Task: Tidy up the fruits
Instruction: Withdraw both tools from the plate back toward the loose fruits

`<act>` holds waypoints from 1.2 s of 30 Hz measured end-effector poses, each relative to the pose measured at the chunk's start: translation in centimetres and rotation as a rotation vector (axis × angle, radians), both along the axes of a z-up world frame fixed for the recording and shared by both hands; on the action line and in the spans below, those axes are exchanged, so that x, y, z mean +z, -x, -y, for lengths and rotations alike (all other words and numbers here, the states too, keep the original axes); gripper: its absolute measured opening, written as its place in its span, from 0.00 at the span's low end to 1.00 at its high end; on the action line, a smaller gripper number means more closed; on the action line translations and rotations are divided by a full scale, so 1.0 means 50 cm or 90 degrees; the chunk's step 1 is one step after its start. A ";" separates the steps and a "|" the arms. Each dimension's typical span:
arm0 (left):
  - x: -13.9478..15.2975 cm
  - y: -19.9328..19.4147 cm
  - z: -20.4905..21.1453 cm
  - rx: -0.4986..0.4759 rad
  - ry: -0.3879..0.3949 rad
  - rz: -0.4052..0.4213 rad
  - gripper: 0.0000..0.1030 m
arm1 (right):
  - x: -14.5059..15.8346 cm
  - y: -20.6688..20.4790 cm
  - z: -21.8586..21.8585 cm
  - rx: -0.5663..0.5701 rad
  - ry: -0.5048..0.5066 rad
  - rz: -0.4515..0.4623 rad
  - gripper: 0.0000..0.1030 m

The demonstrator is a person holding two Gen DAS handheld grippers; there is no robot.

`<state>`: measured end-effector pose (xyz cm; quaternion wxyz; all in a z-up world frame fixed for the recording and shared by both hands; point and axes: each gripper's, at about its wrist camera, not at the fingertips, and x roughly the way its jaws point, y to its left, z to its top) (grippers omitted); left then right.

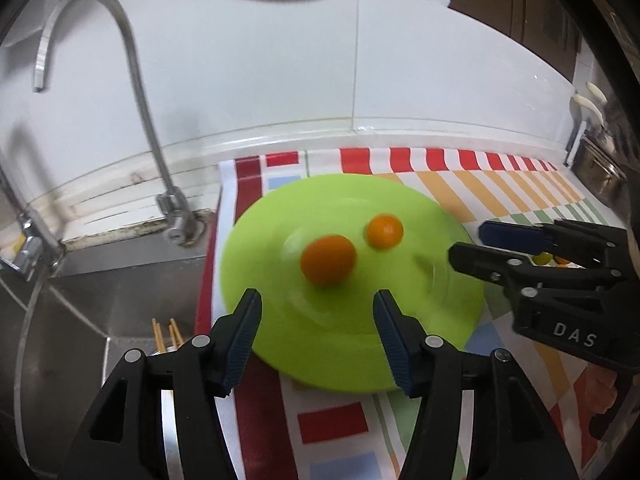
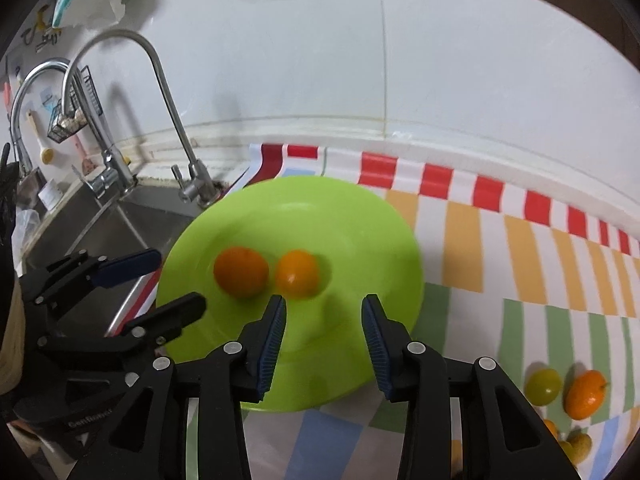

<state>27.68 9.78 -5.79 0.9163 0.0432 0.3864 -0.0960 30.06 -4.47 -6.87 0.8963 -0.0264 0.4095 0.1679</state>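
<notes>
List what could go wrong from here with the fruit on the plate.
1. The two oranges on the green plate look blurred, maybe rolling; they could run off its shallow rim.
2. The plate's left edge reaches toward the sink, so a runaway fruit could drop in.

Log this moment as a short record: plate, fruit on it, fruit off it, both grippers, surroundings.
plate: green plate on a striped cloth, beside the sink
fruit on plate: two orange fruits, side by side near the middle
fruit off plate: a green fruit and an orange one on the cloth, right of the plate
left gripper: open, empty, above the plate
right gripper: open, empty, above the plate
</notes>
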 end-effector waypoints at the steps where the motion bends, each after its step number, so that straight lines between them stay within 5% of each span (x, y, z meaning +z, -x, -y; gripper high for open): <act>1: 0.010 0.010 0.000 0.006 -0.004 0.006 0.55 | 0.009 0.011 0.003 -0.004 -0.001 0.008 0.39; 15: 0.124 0.166 0.031 -0.017 0.001 0.106 0.66 | 0.105 0.183 0.057 -0.072 -0.017 0.097 0.45; 18: 0.141 0.194 0.043 -0.022 0.019 0.118 0.69 | 0.118 0.216 0.078 -0.094 -0.019 0.113 0.54; 36: 0.172 0.304 0.188 0.022 0.040 0.168 0.79 | 0.163 0.327 0.244 -0.109 -0.008 0.166 0.61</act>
